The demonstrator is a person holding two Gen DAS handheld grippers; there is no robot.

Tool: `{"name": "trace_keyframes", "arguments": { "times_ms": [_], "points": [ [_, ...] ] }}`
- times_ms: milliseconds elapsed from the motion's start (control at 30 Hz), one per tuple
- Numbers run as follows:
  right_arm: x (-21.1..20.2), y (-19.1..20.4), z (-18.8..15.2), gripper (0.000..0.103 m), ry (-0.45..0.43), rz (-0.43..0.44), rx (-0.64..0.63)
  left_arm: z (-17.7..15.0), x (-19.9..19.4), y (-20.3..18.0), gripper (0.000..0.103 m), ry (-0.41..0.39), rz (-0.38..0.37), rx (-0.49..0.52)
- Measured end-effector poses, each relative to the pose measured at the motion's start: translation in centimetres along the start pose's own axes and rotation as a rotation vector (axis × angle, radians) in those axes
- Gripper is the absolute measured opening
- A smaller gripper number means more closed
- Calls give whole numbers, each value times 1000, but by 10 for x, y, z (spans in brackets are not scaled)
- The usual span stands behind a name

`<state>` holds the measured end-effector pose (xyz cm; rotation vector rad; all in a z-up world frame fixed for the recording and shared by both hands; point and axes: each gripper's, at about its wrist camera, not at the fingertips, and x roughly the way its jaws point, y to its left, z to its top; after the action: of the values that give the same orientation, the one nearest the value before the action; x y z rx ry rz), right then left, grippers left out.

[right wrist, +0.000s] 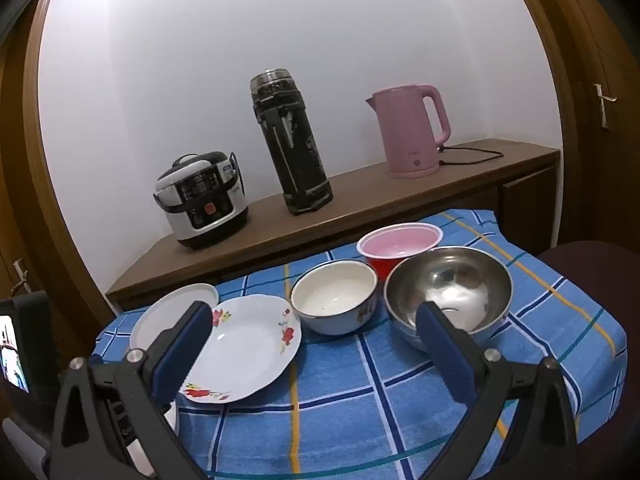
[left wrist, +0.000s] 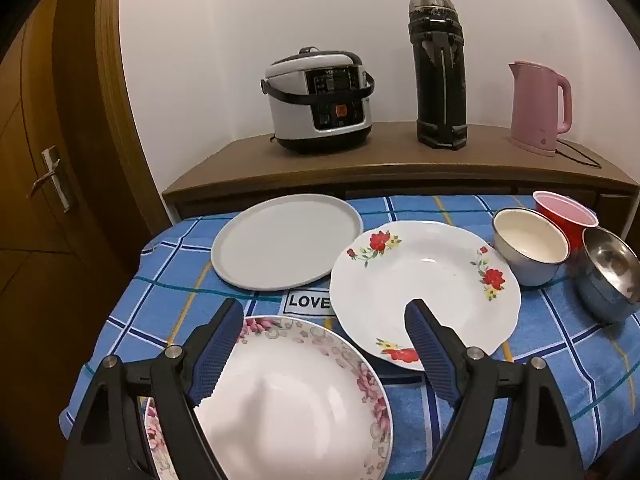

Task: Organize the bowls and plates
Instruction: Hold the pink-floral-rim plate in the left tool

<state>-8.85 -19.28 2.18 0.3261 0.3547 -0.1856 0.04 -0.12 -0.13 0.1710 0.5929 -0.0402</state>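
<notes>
1. Left gripper [left wrist: 324,320], jaws apart and empty, hangs over the pink-rimmed plate [left wrist: 304,396]; rose plate [left wrist: 424,276] at 1 o'clock, grey plate [left wrist: 286,240] at 12.
2. Right gripper [right wrist: 314,320], jaws apart and empty; enamel bowl [right wrist: 334,296] at 12 o'clock, steel bowl [right wrist: 448,288] at 2, red cup [right wrist: 400,246] behind them.
</notes>
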Motion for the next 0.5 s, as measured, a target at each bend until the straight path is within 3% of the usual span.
{"name": "trace_keyframes", "arguments": {
  "times_ms": [200, 233, 500],
  "points": [
    [5, 4, -3, 103, 23, -5, -27, -1, -4, -7, 85, 13, 14, -24],
    [5, 5, -4, 103, 22, -5, -35, -4, -3, 2, 85, 5, -13, -39],
    [3, 5, -3, 103, 26, -13, -34, -3, 2, 10, 85, 22, -28, -37]
  ]
}}
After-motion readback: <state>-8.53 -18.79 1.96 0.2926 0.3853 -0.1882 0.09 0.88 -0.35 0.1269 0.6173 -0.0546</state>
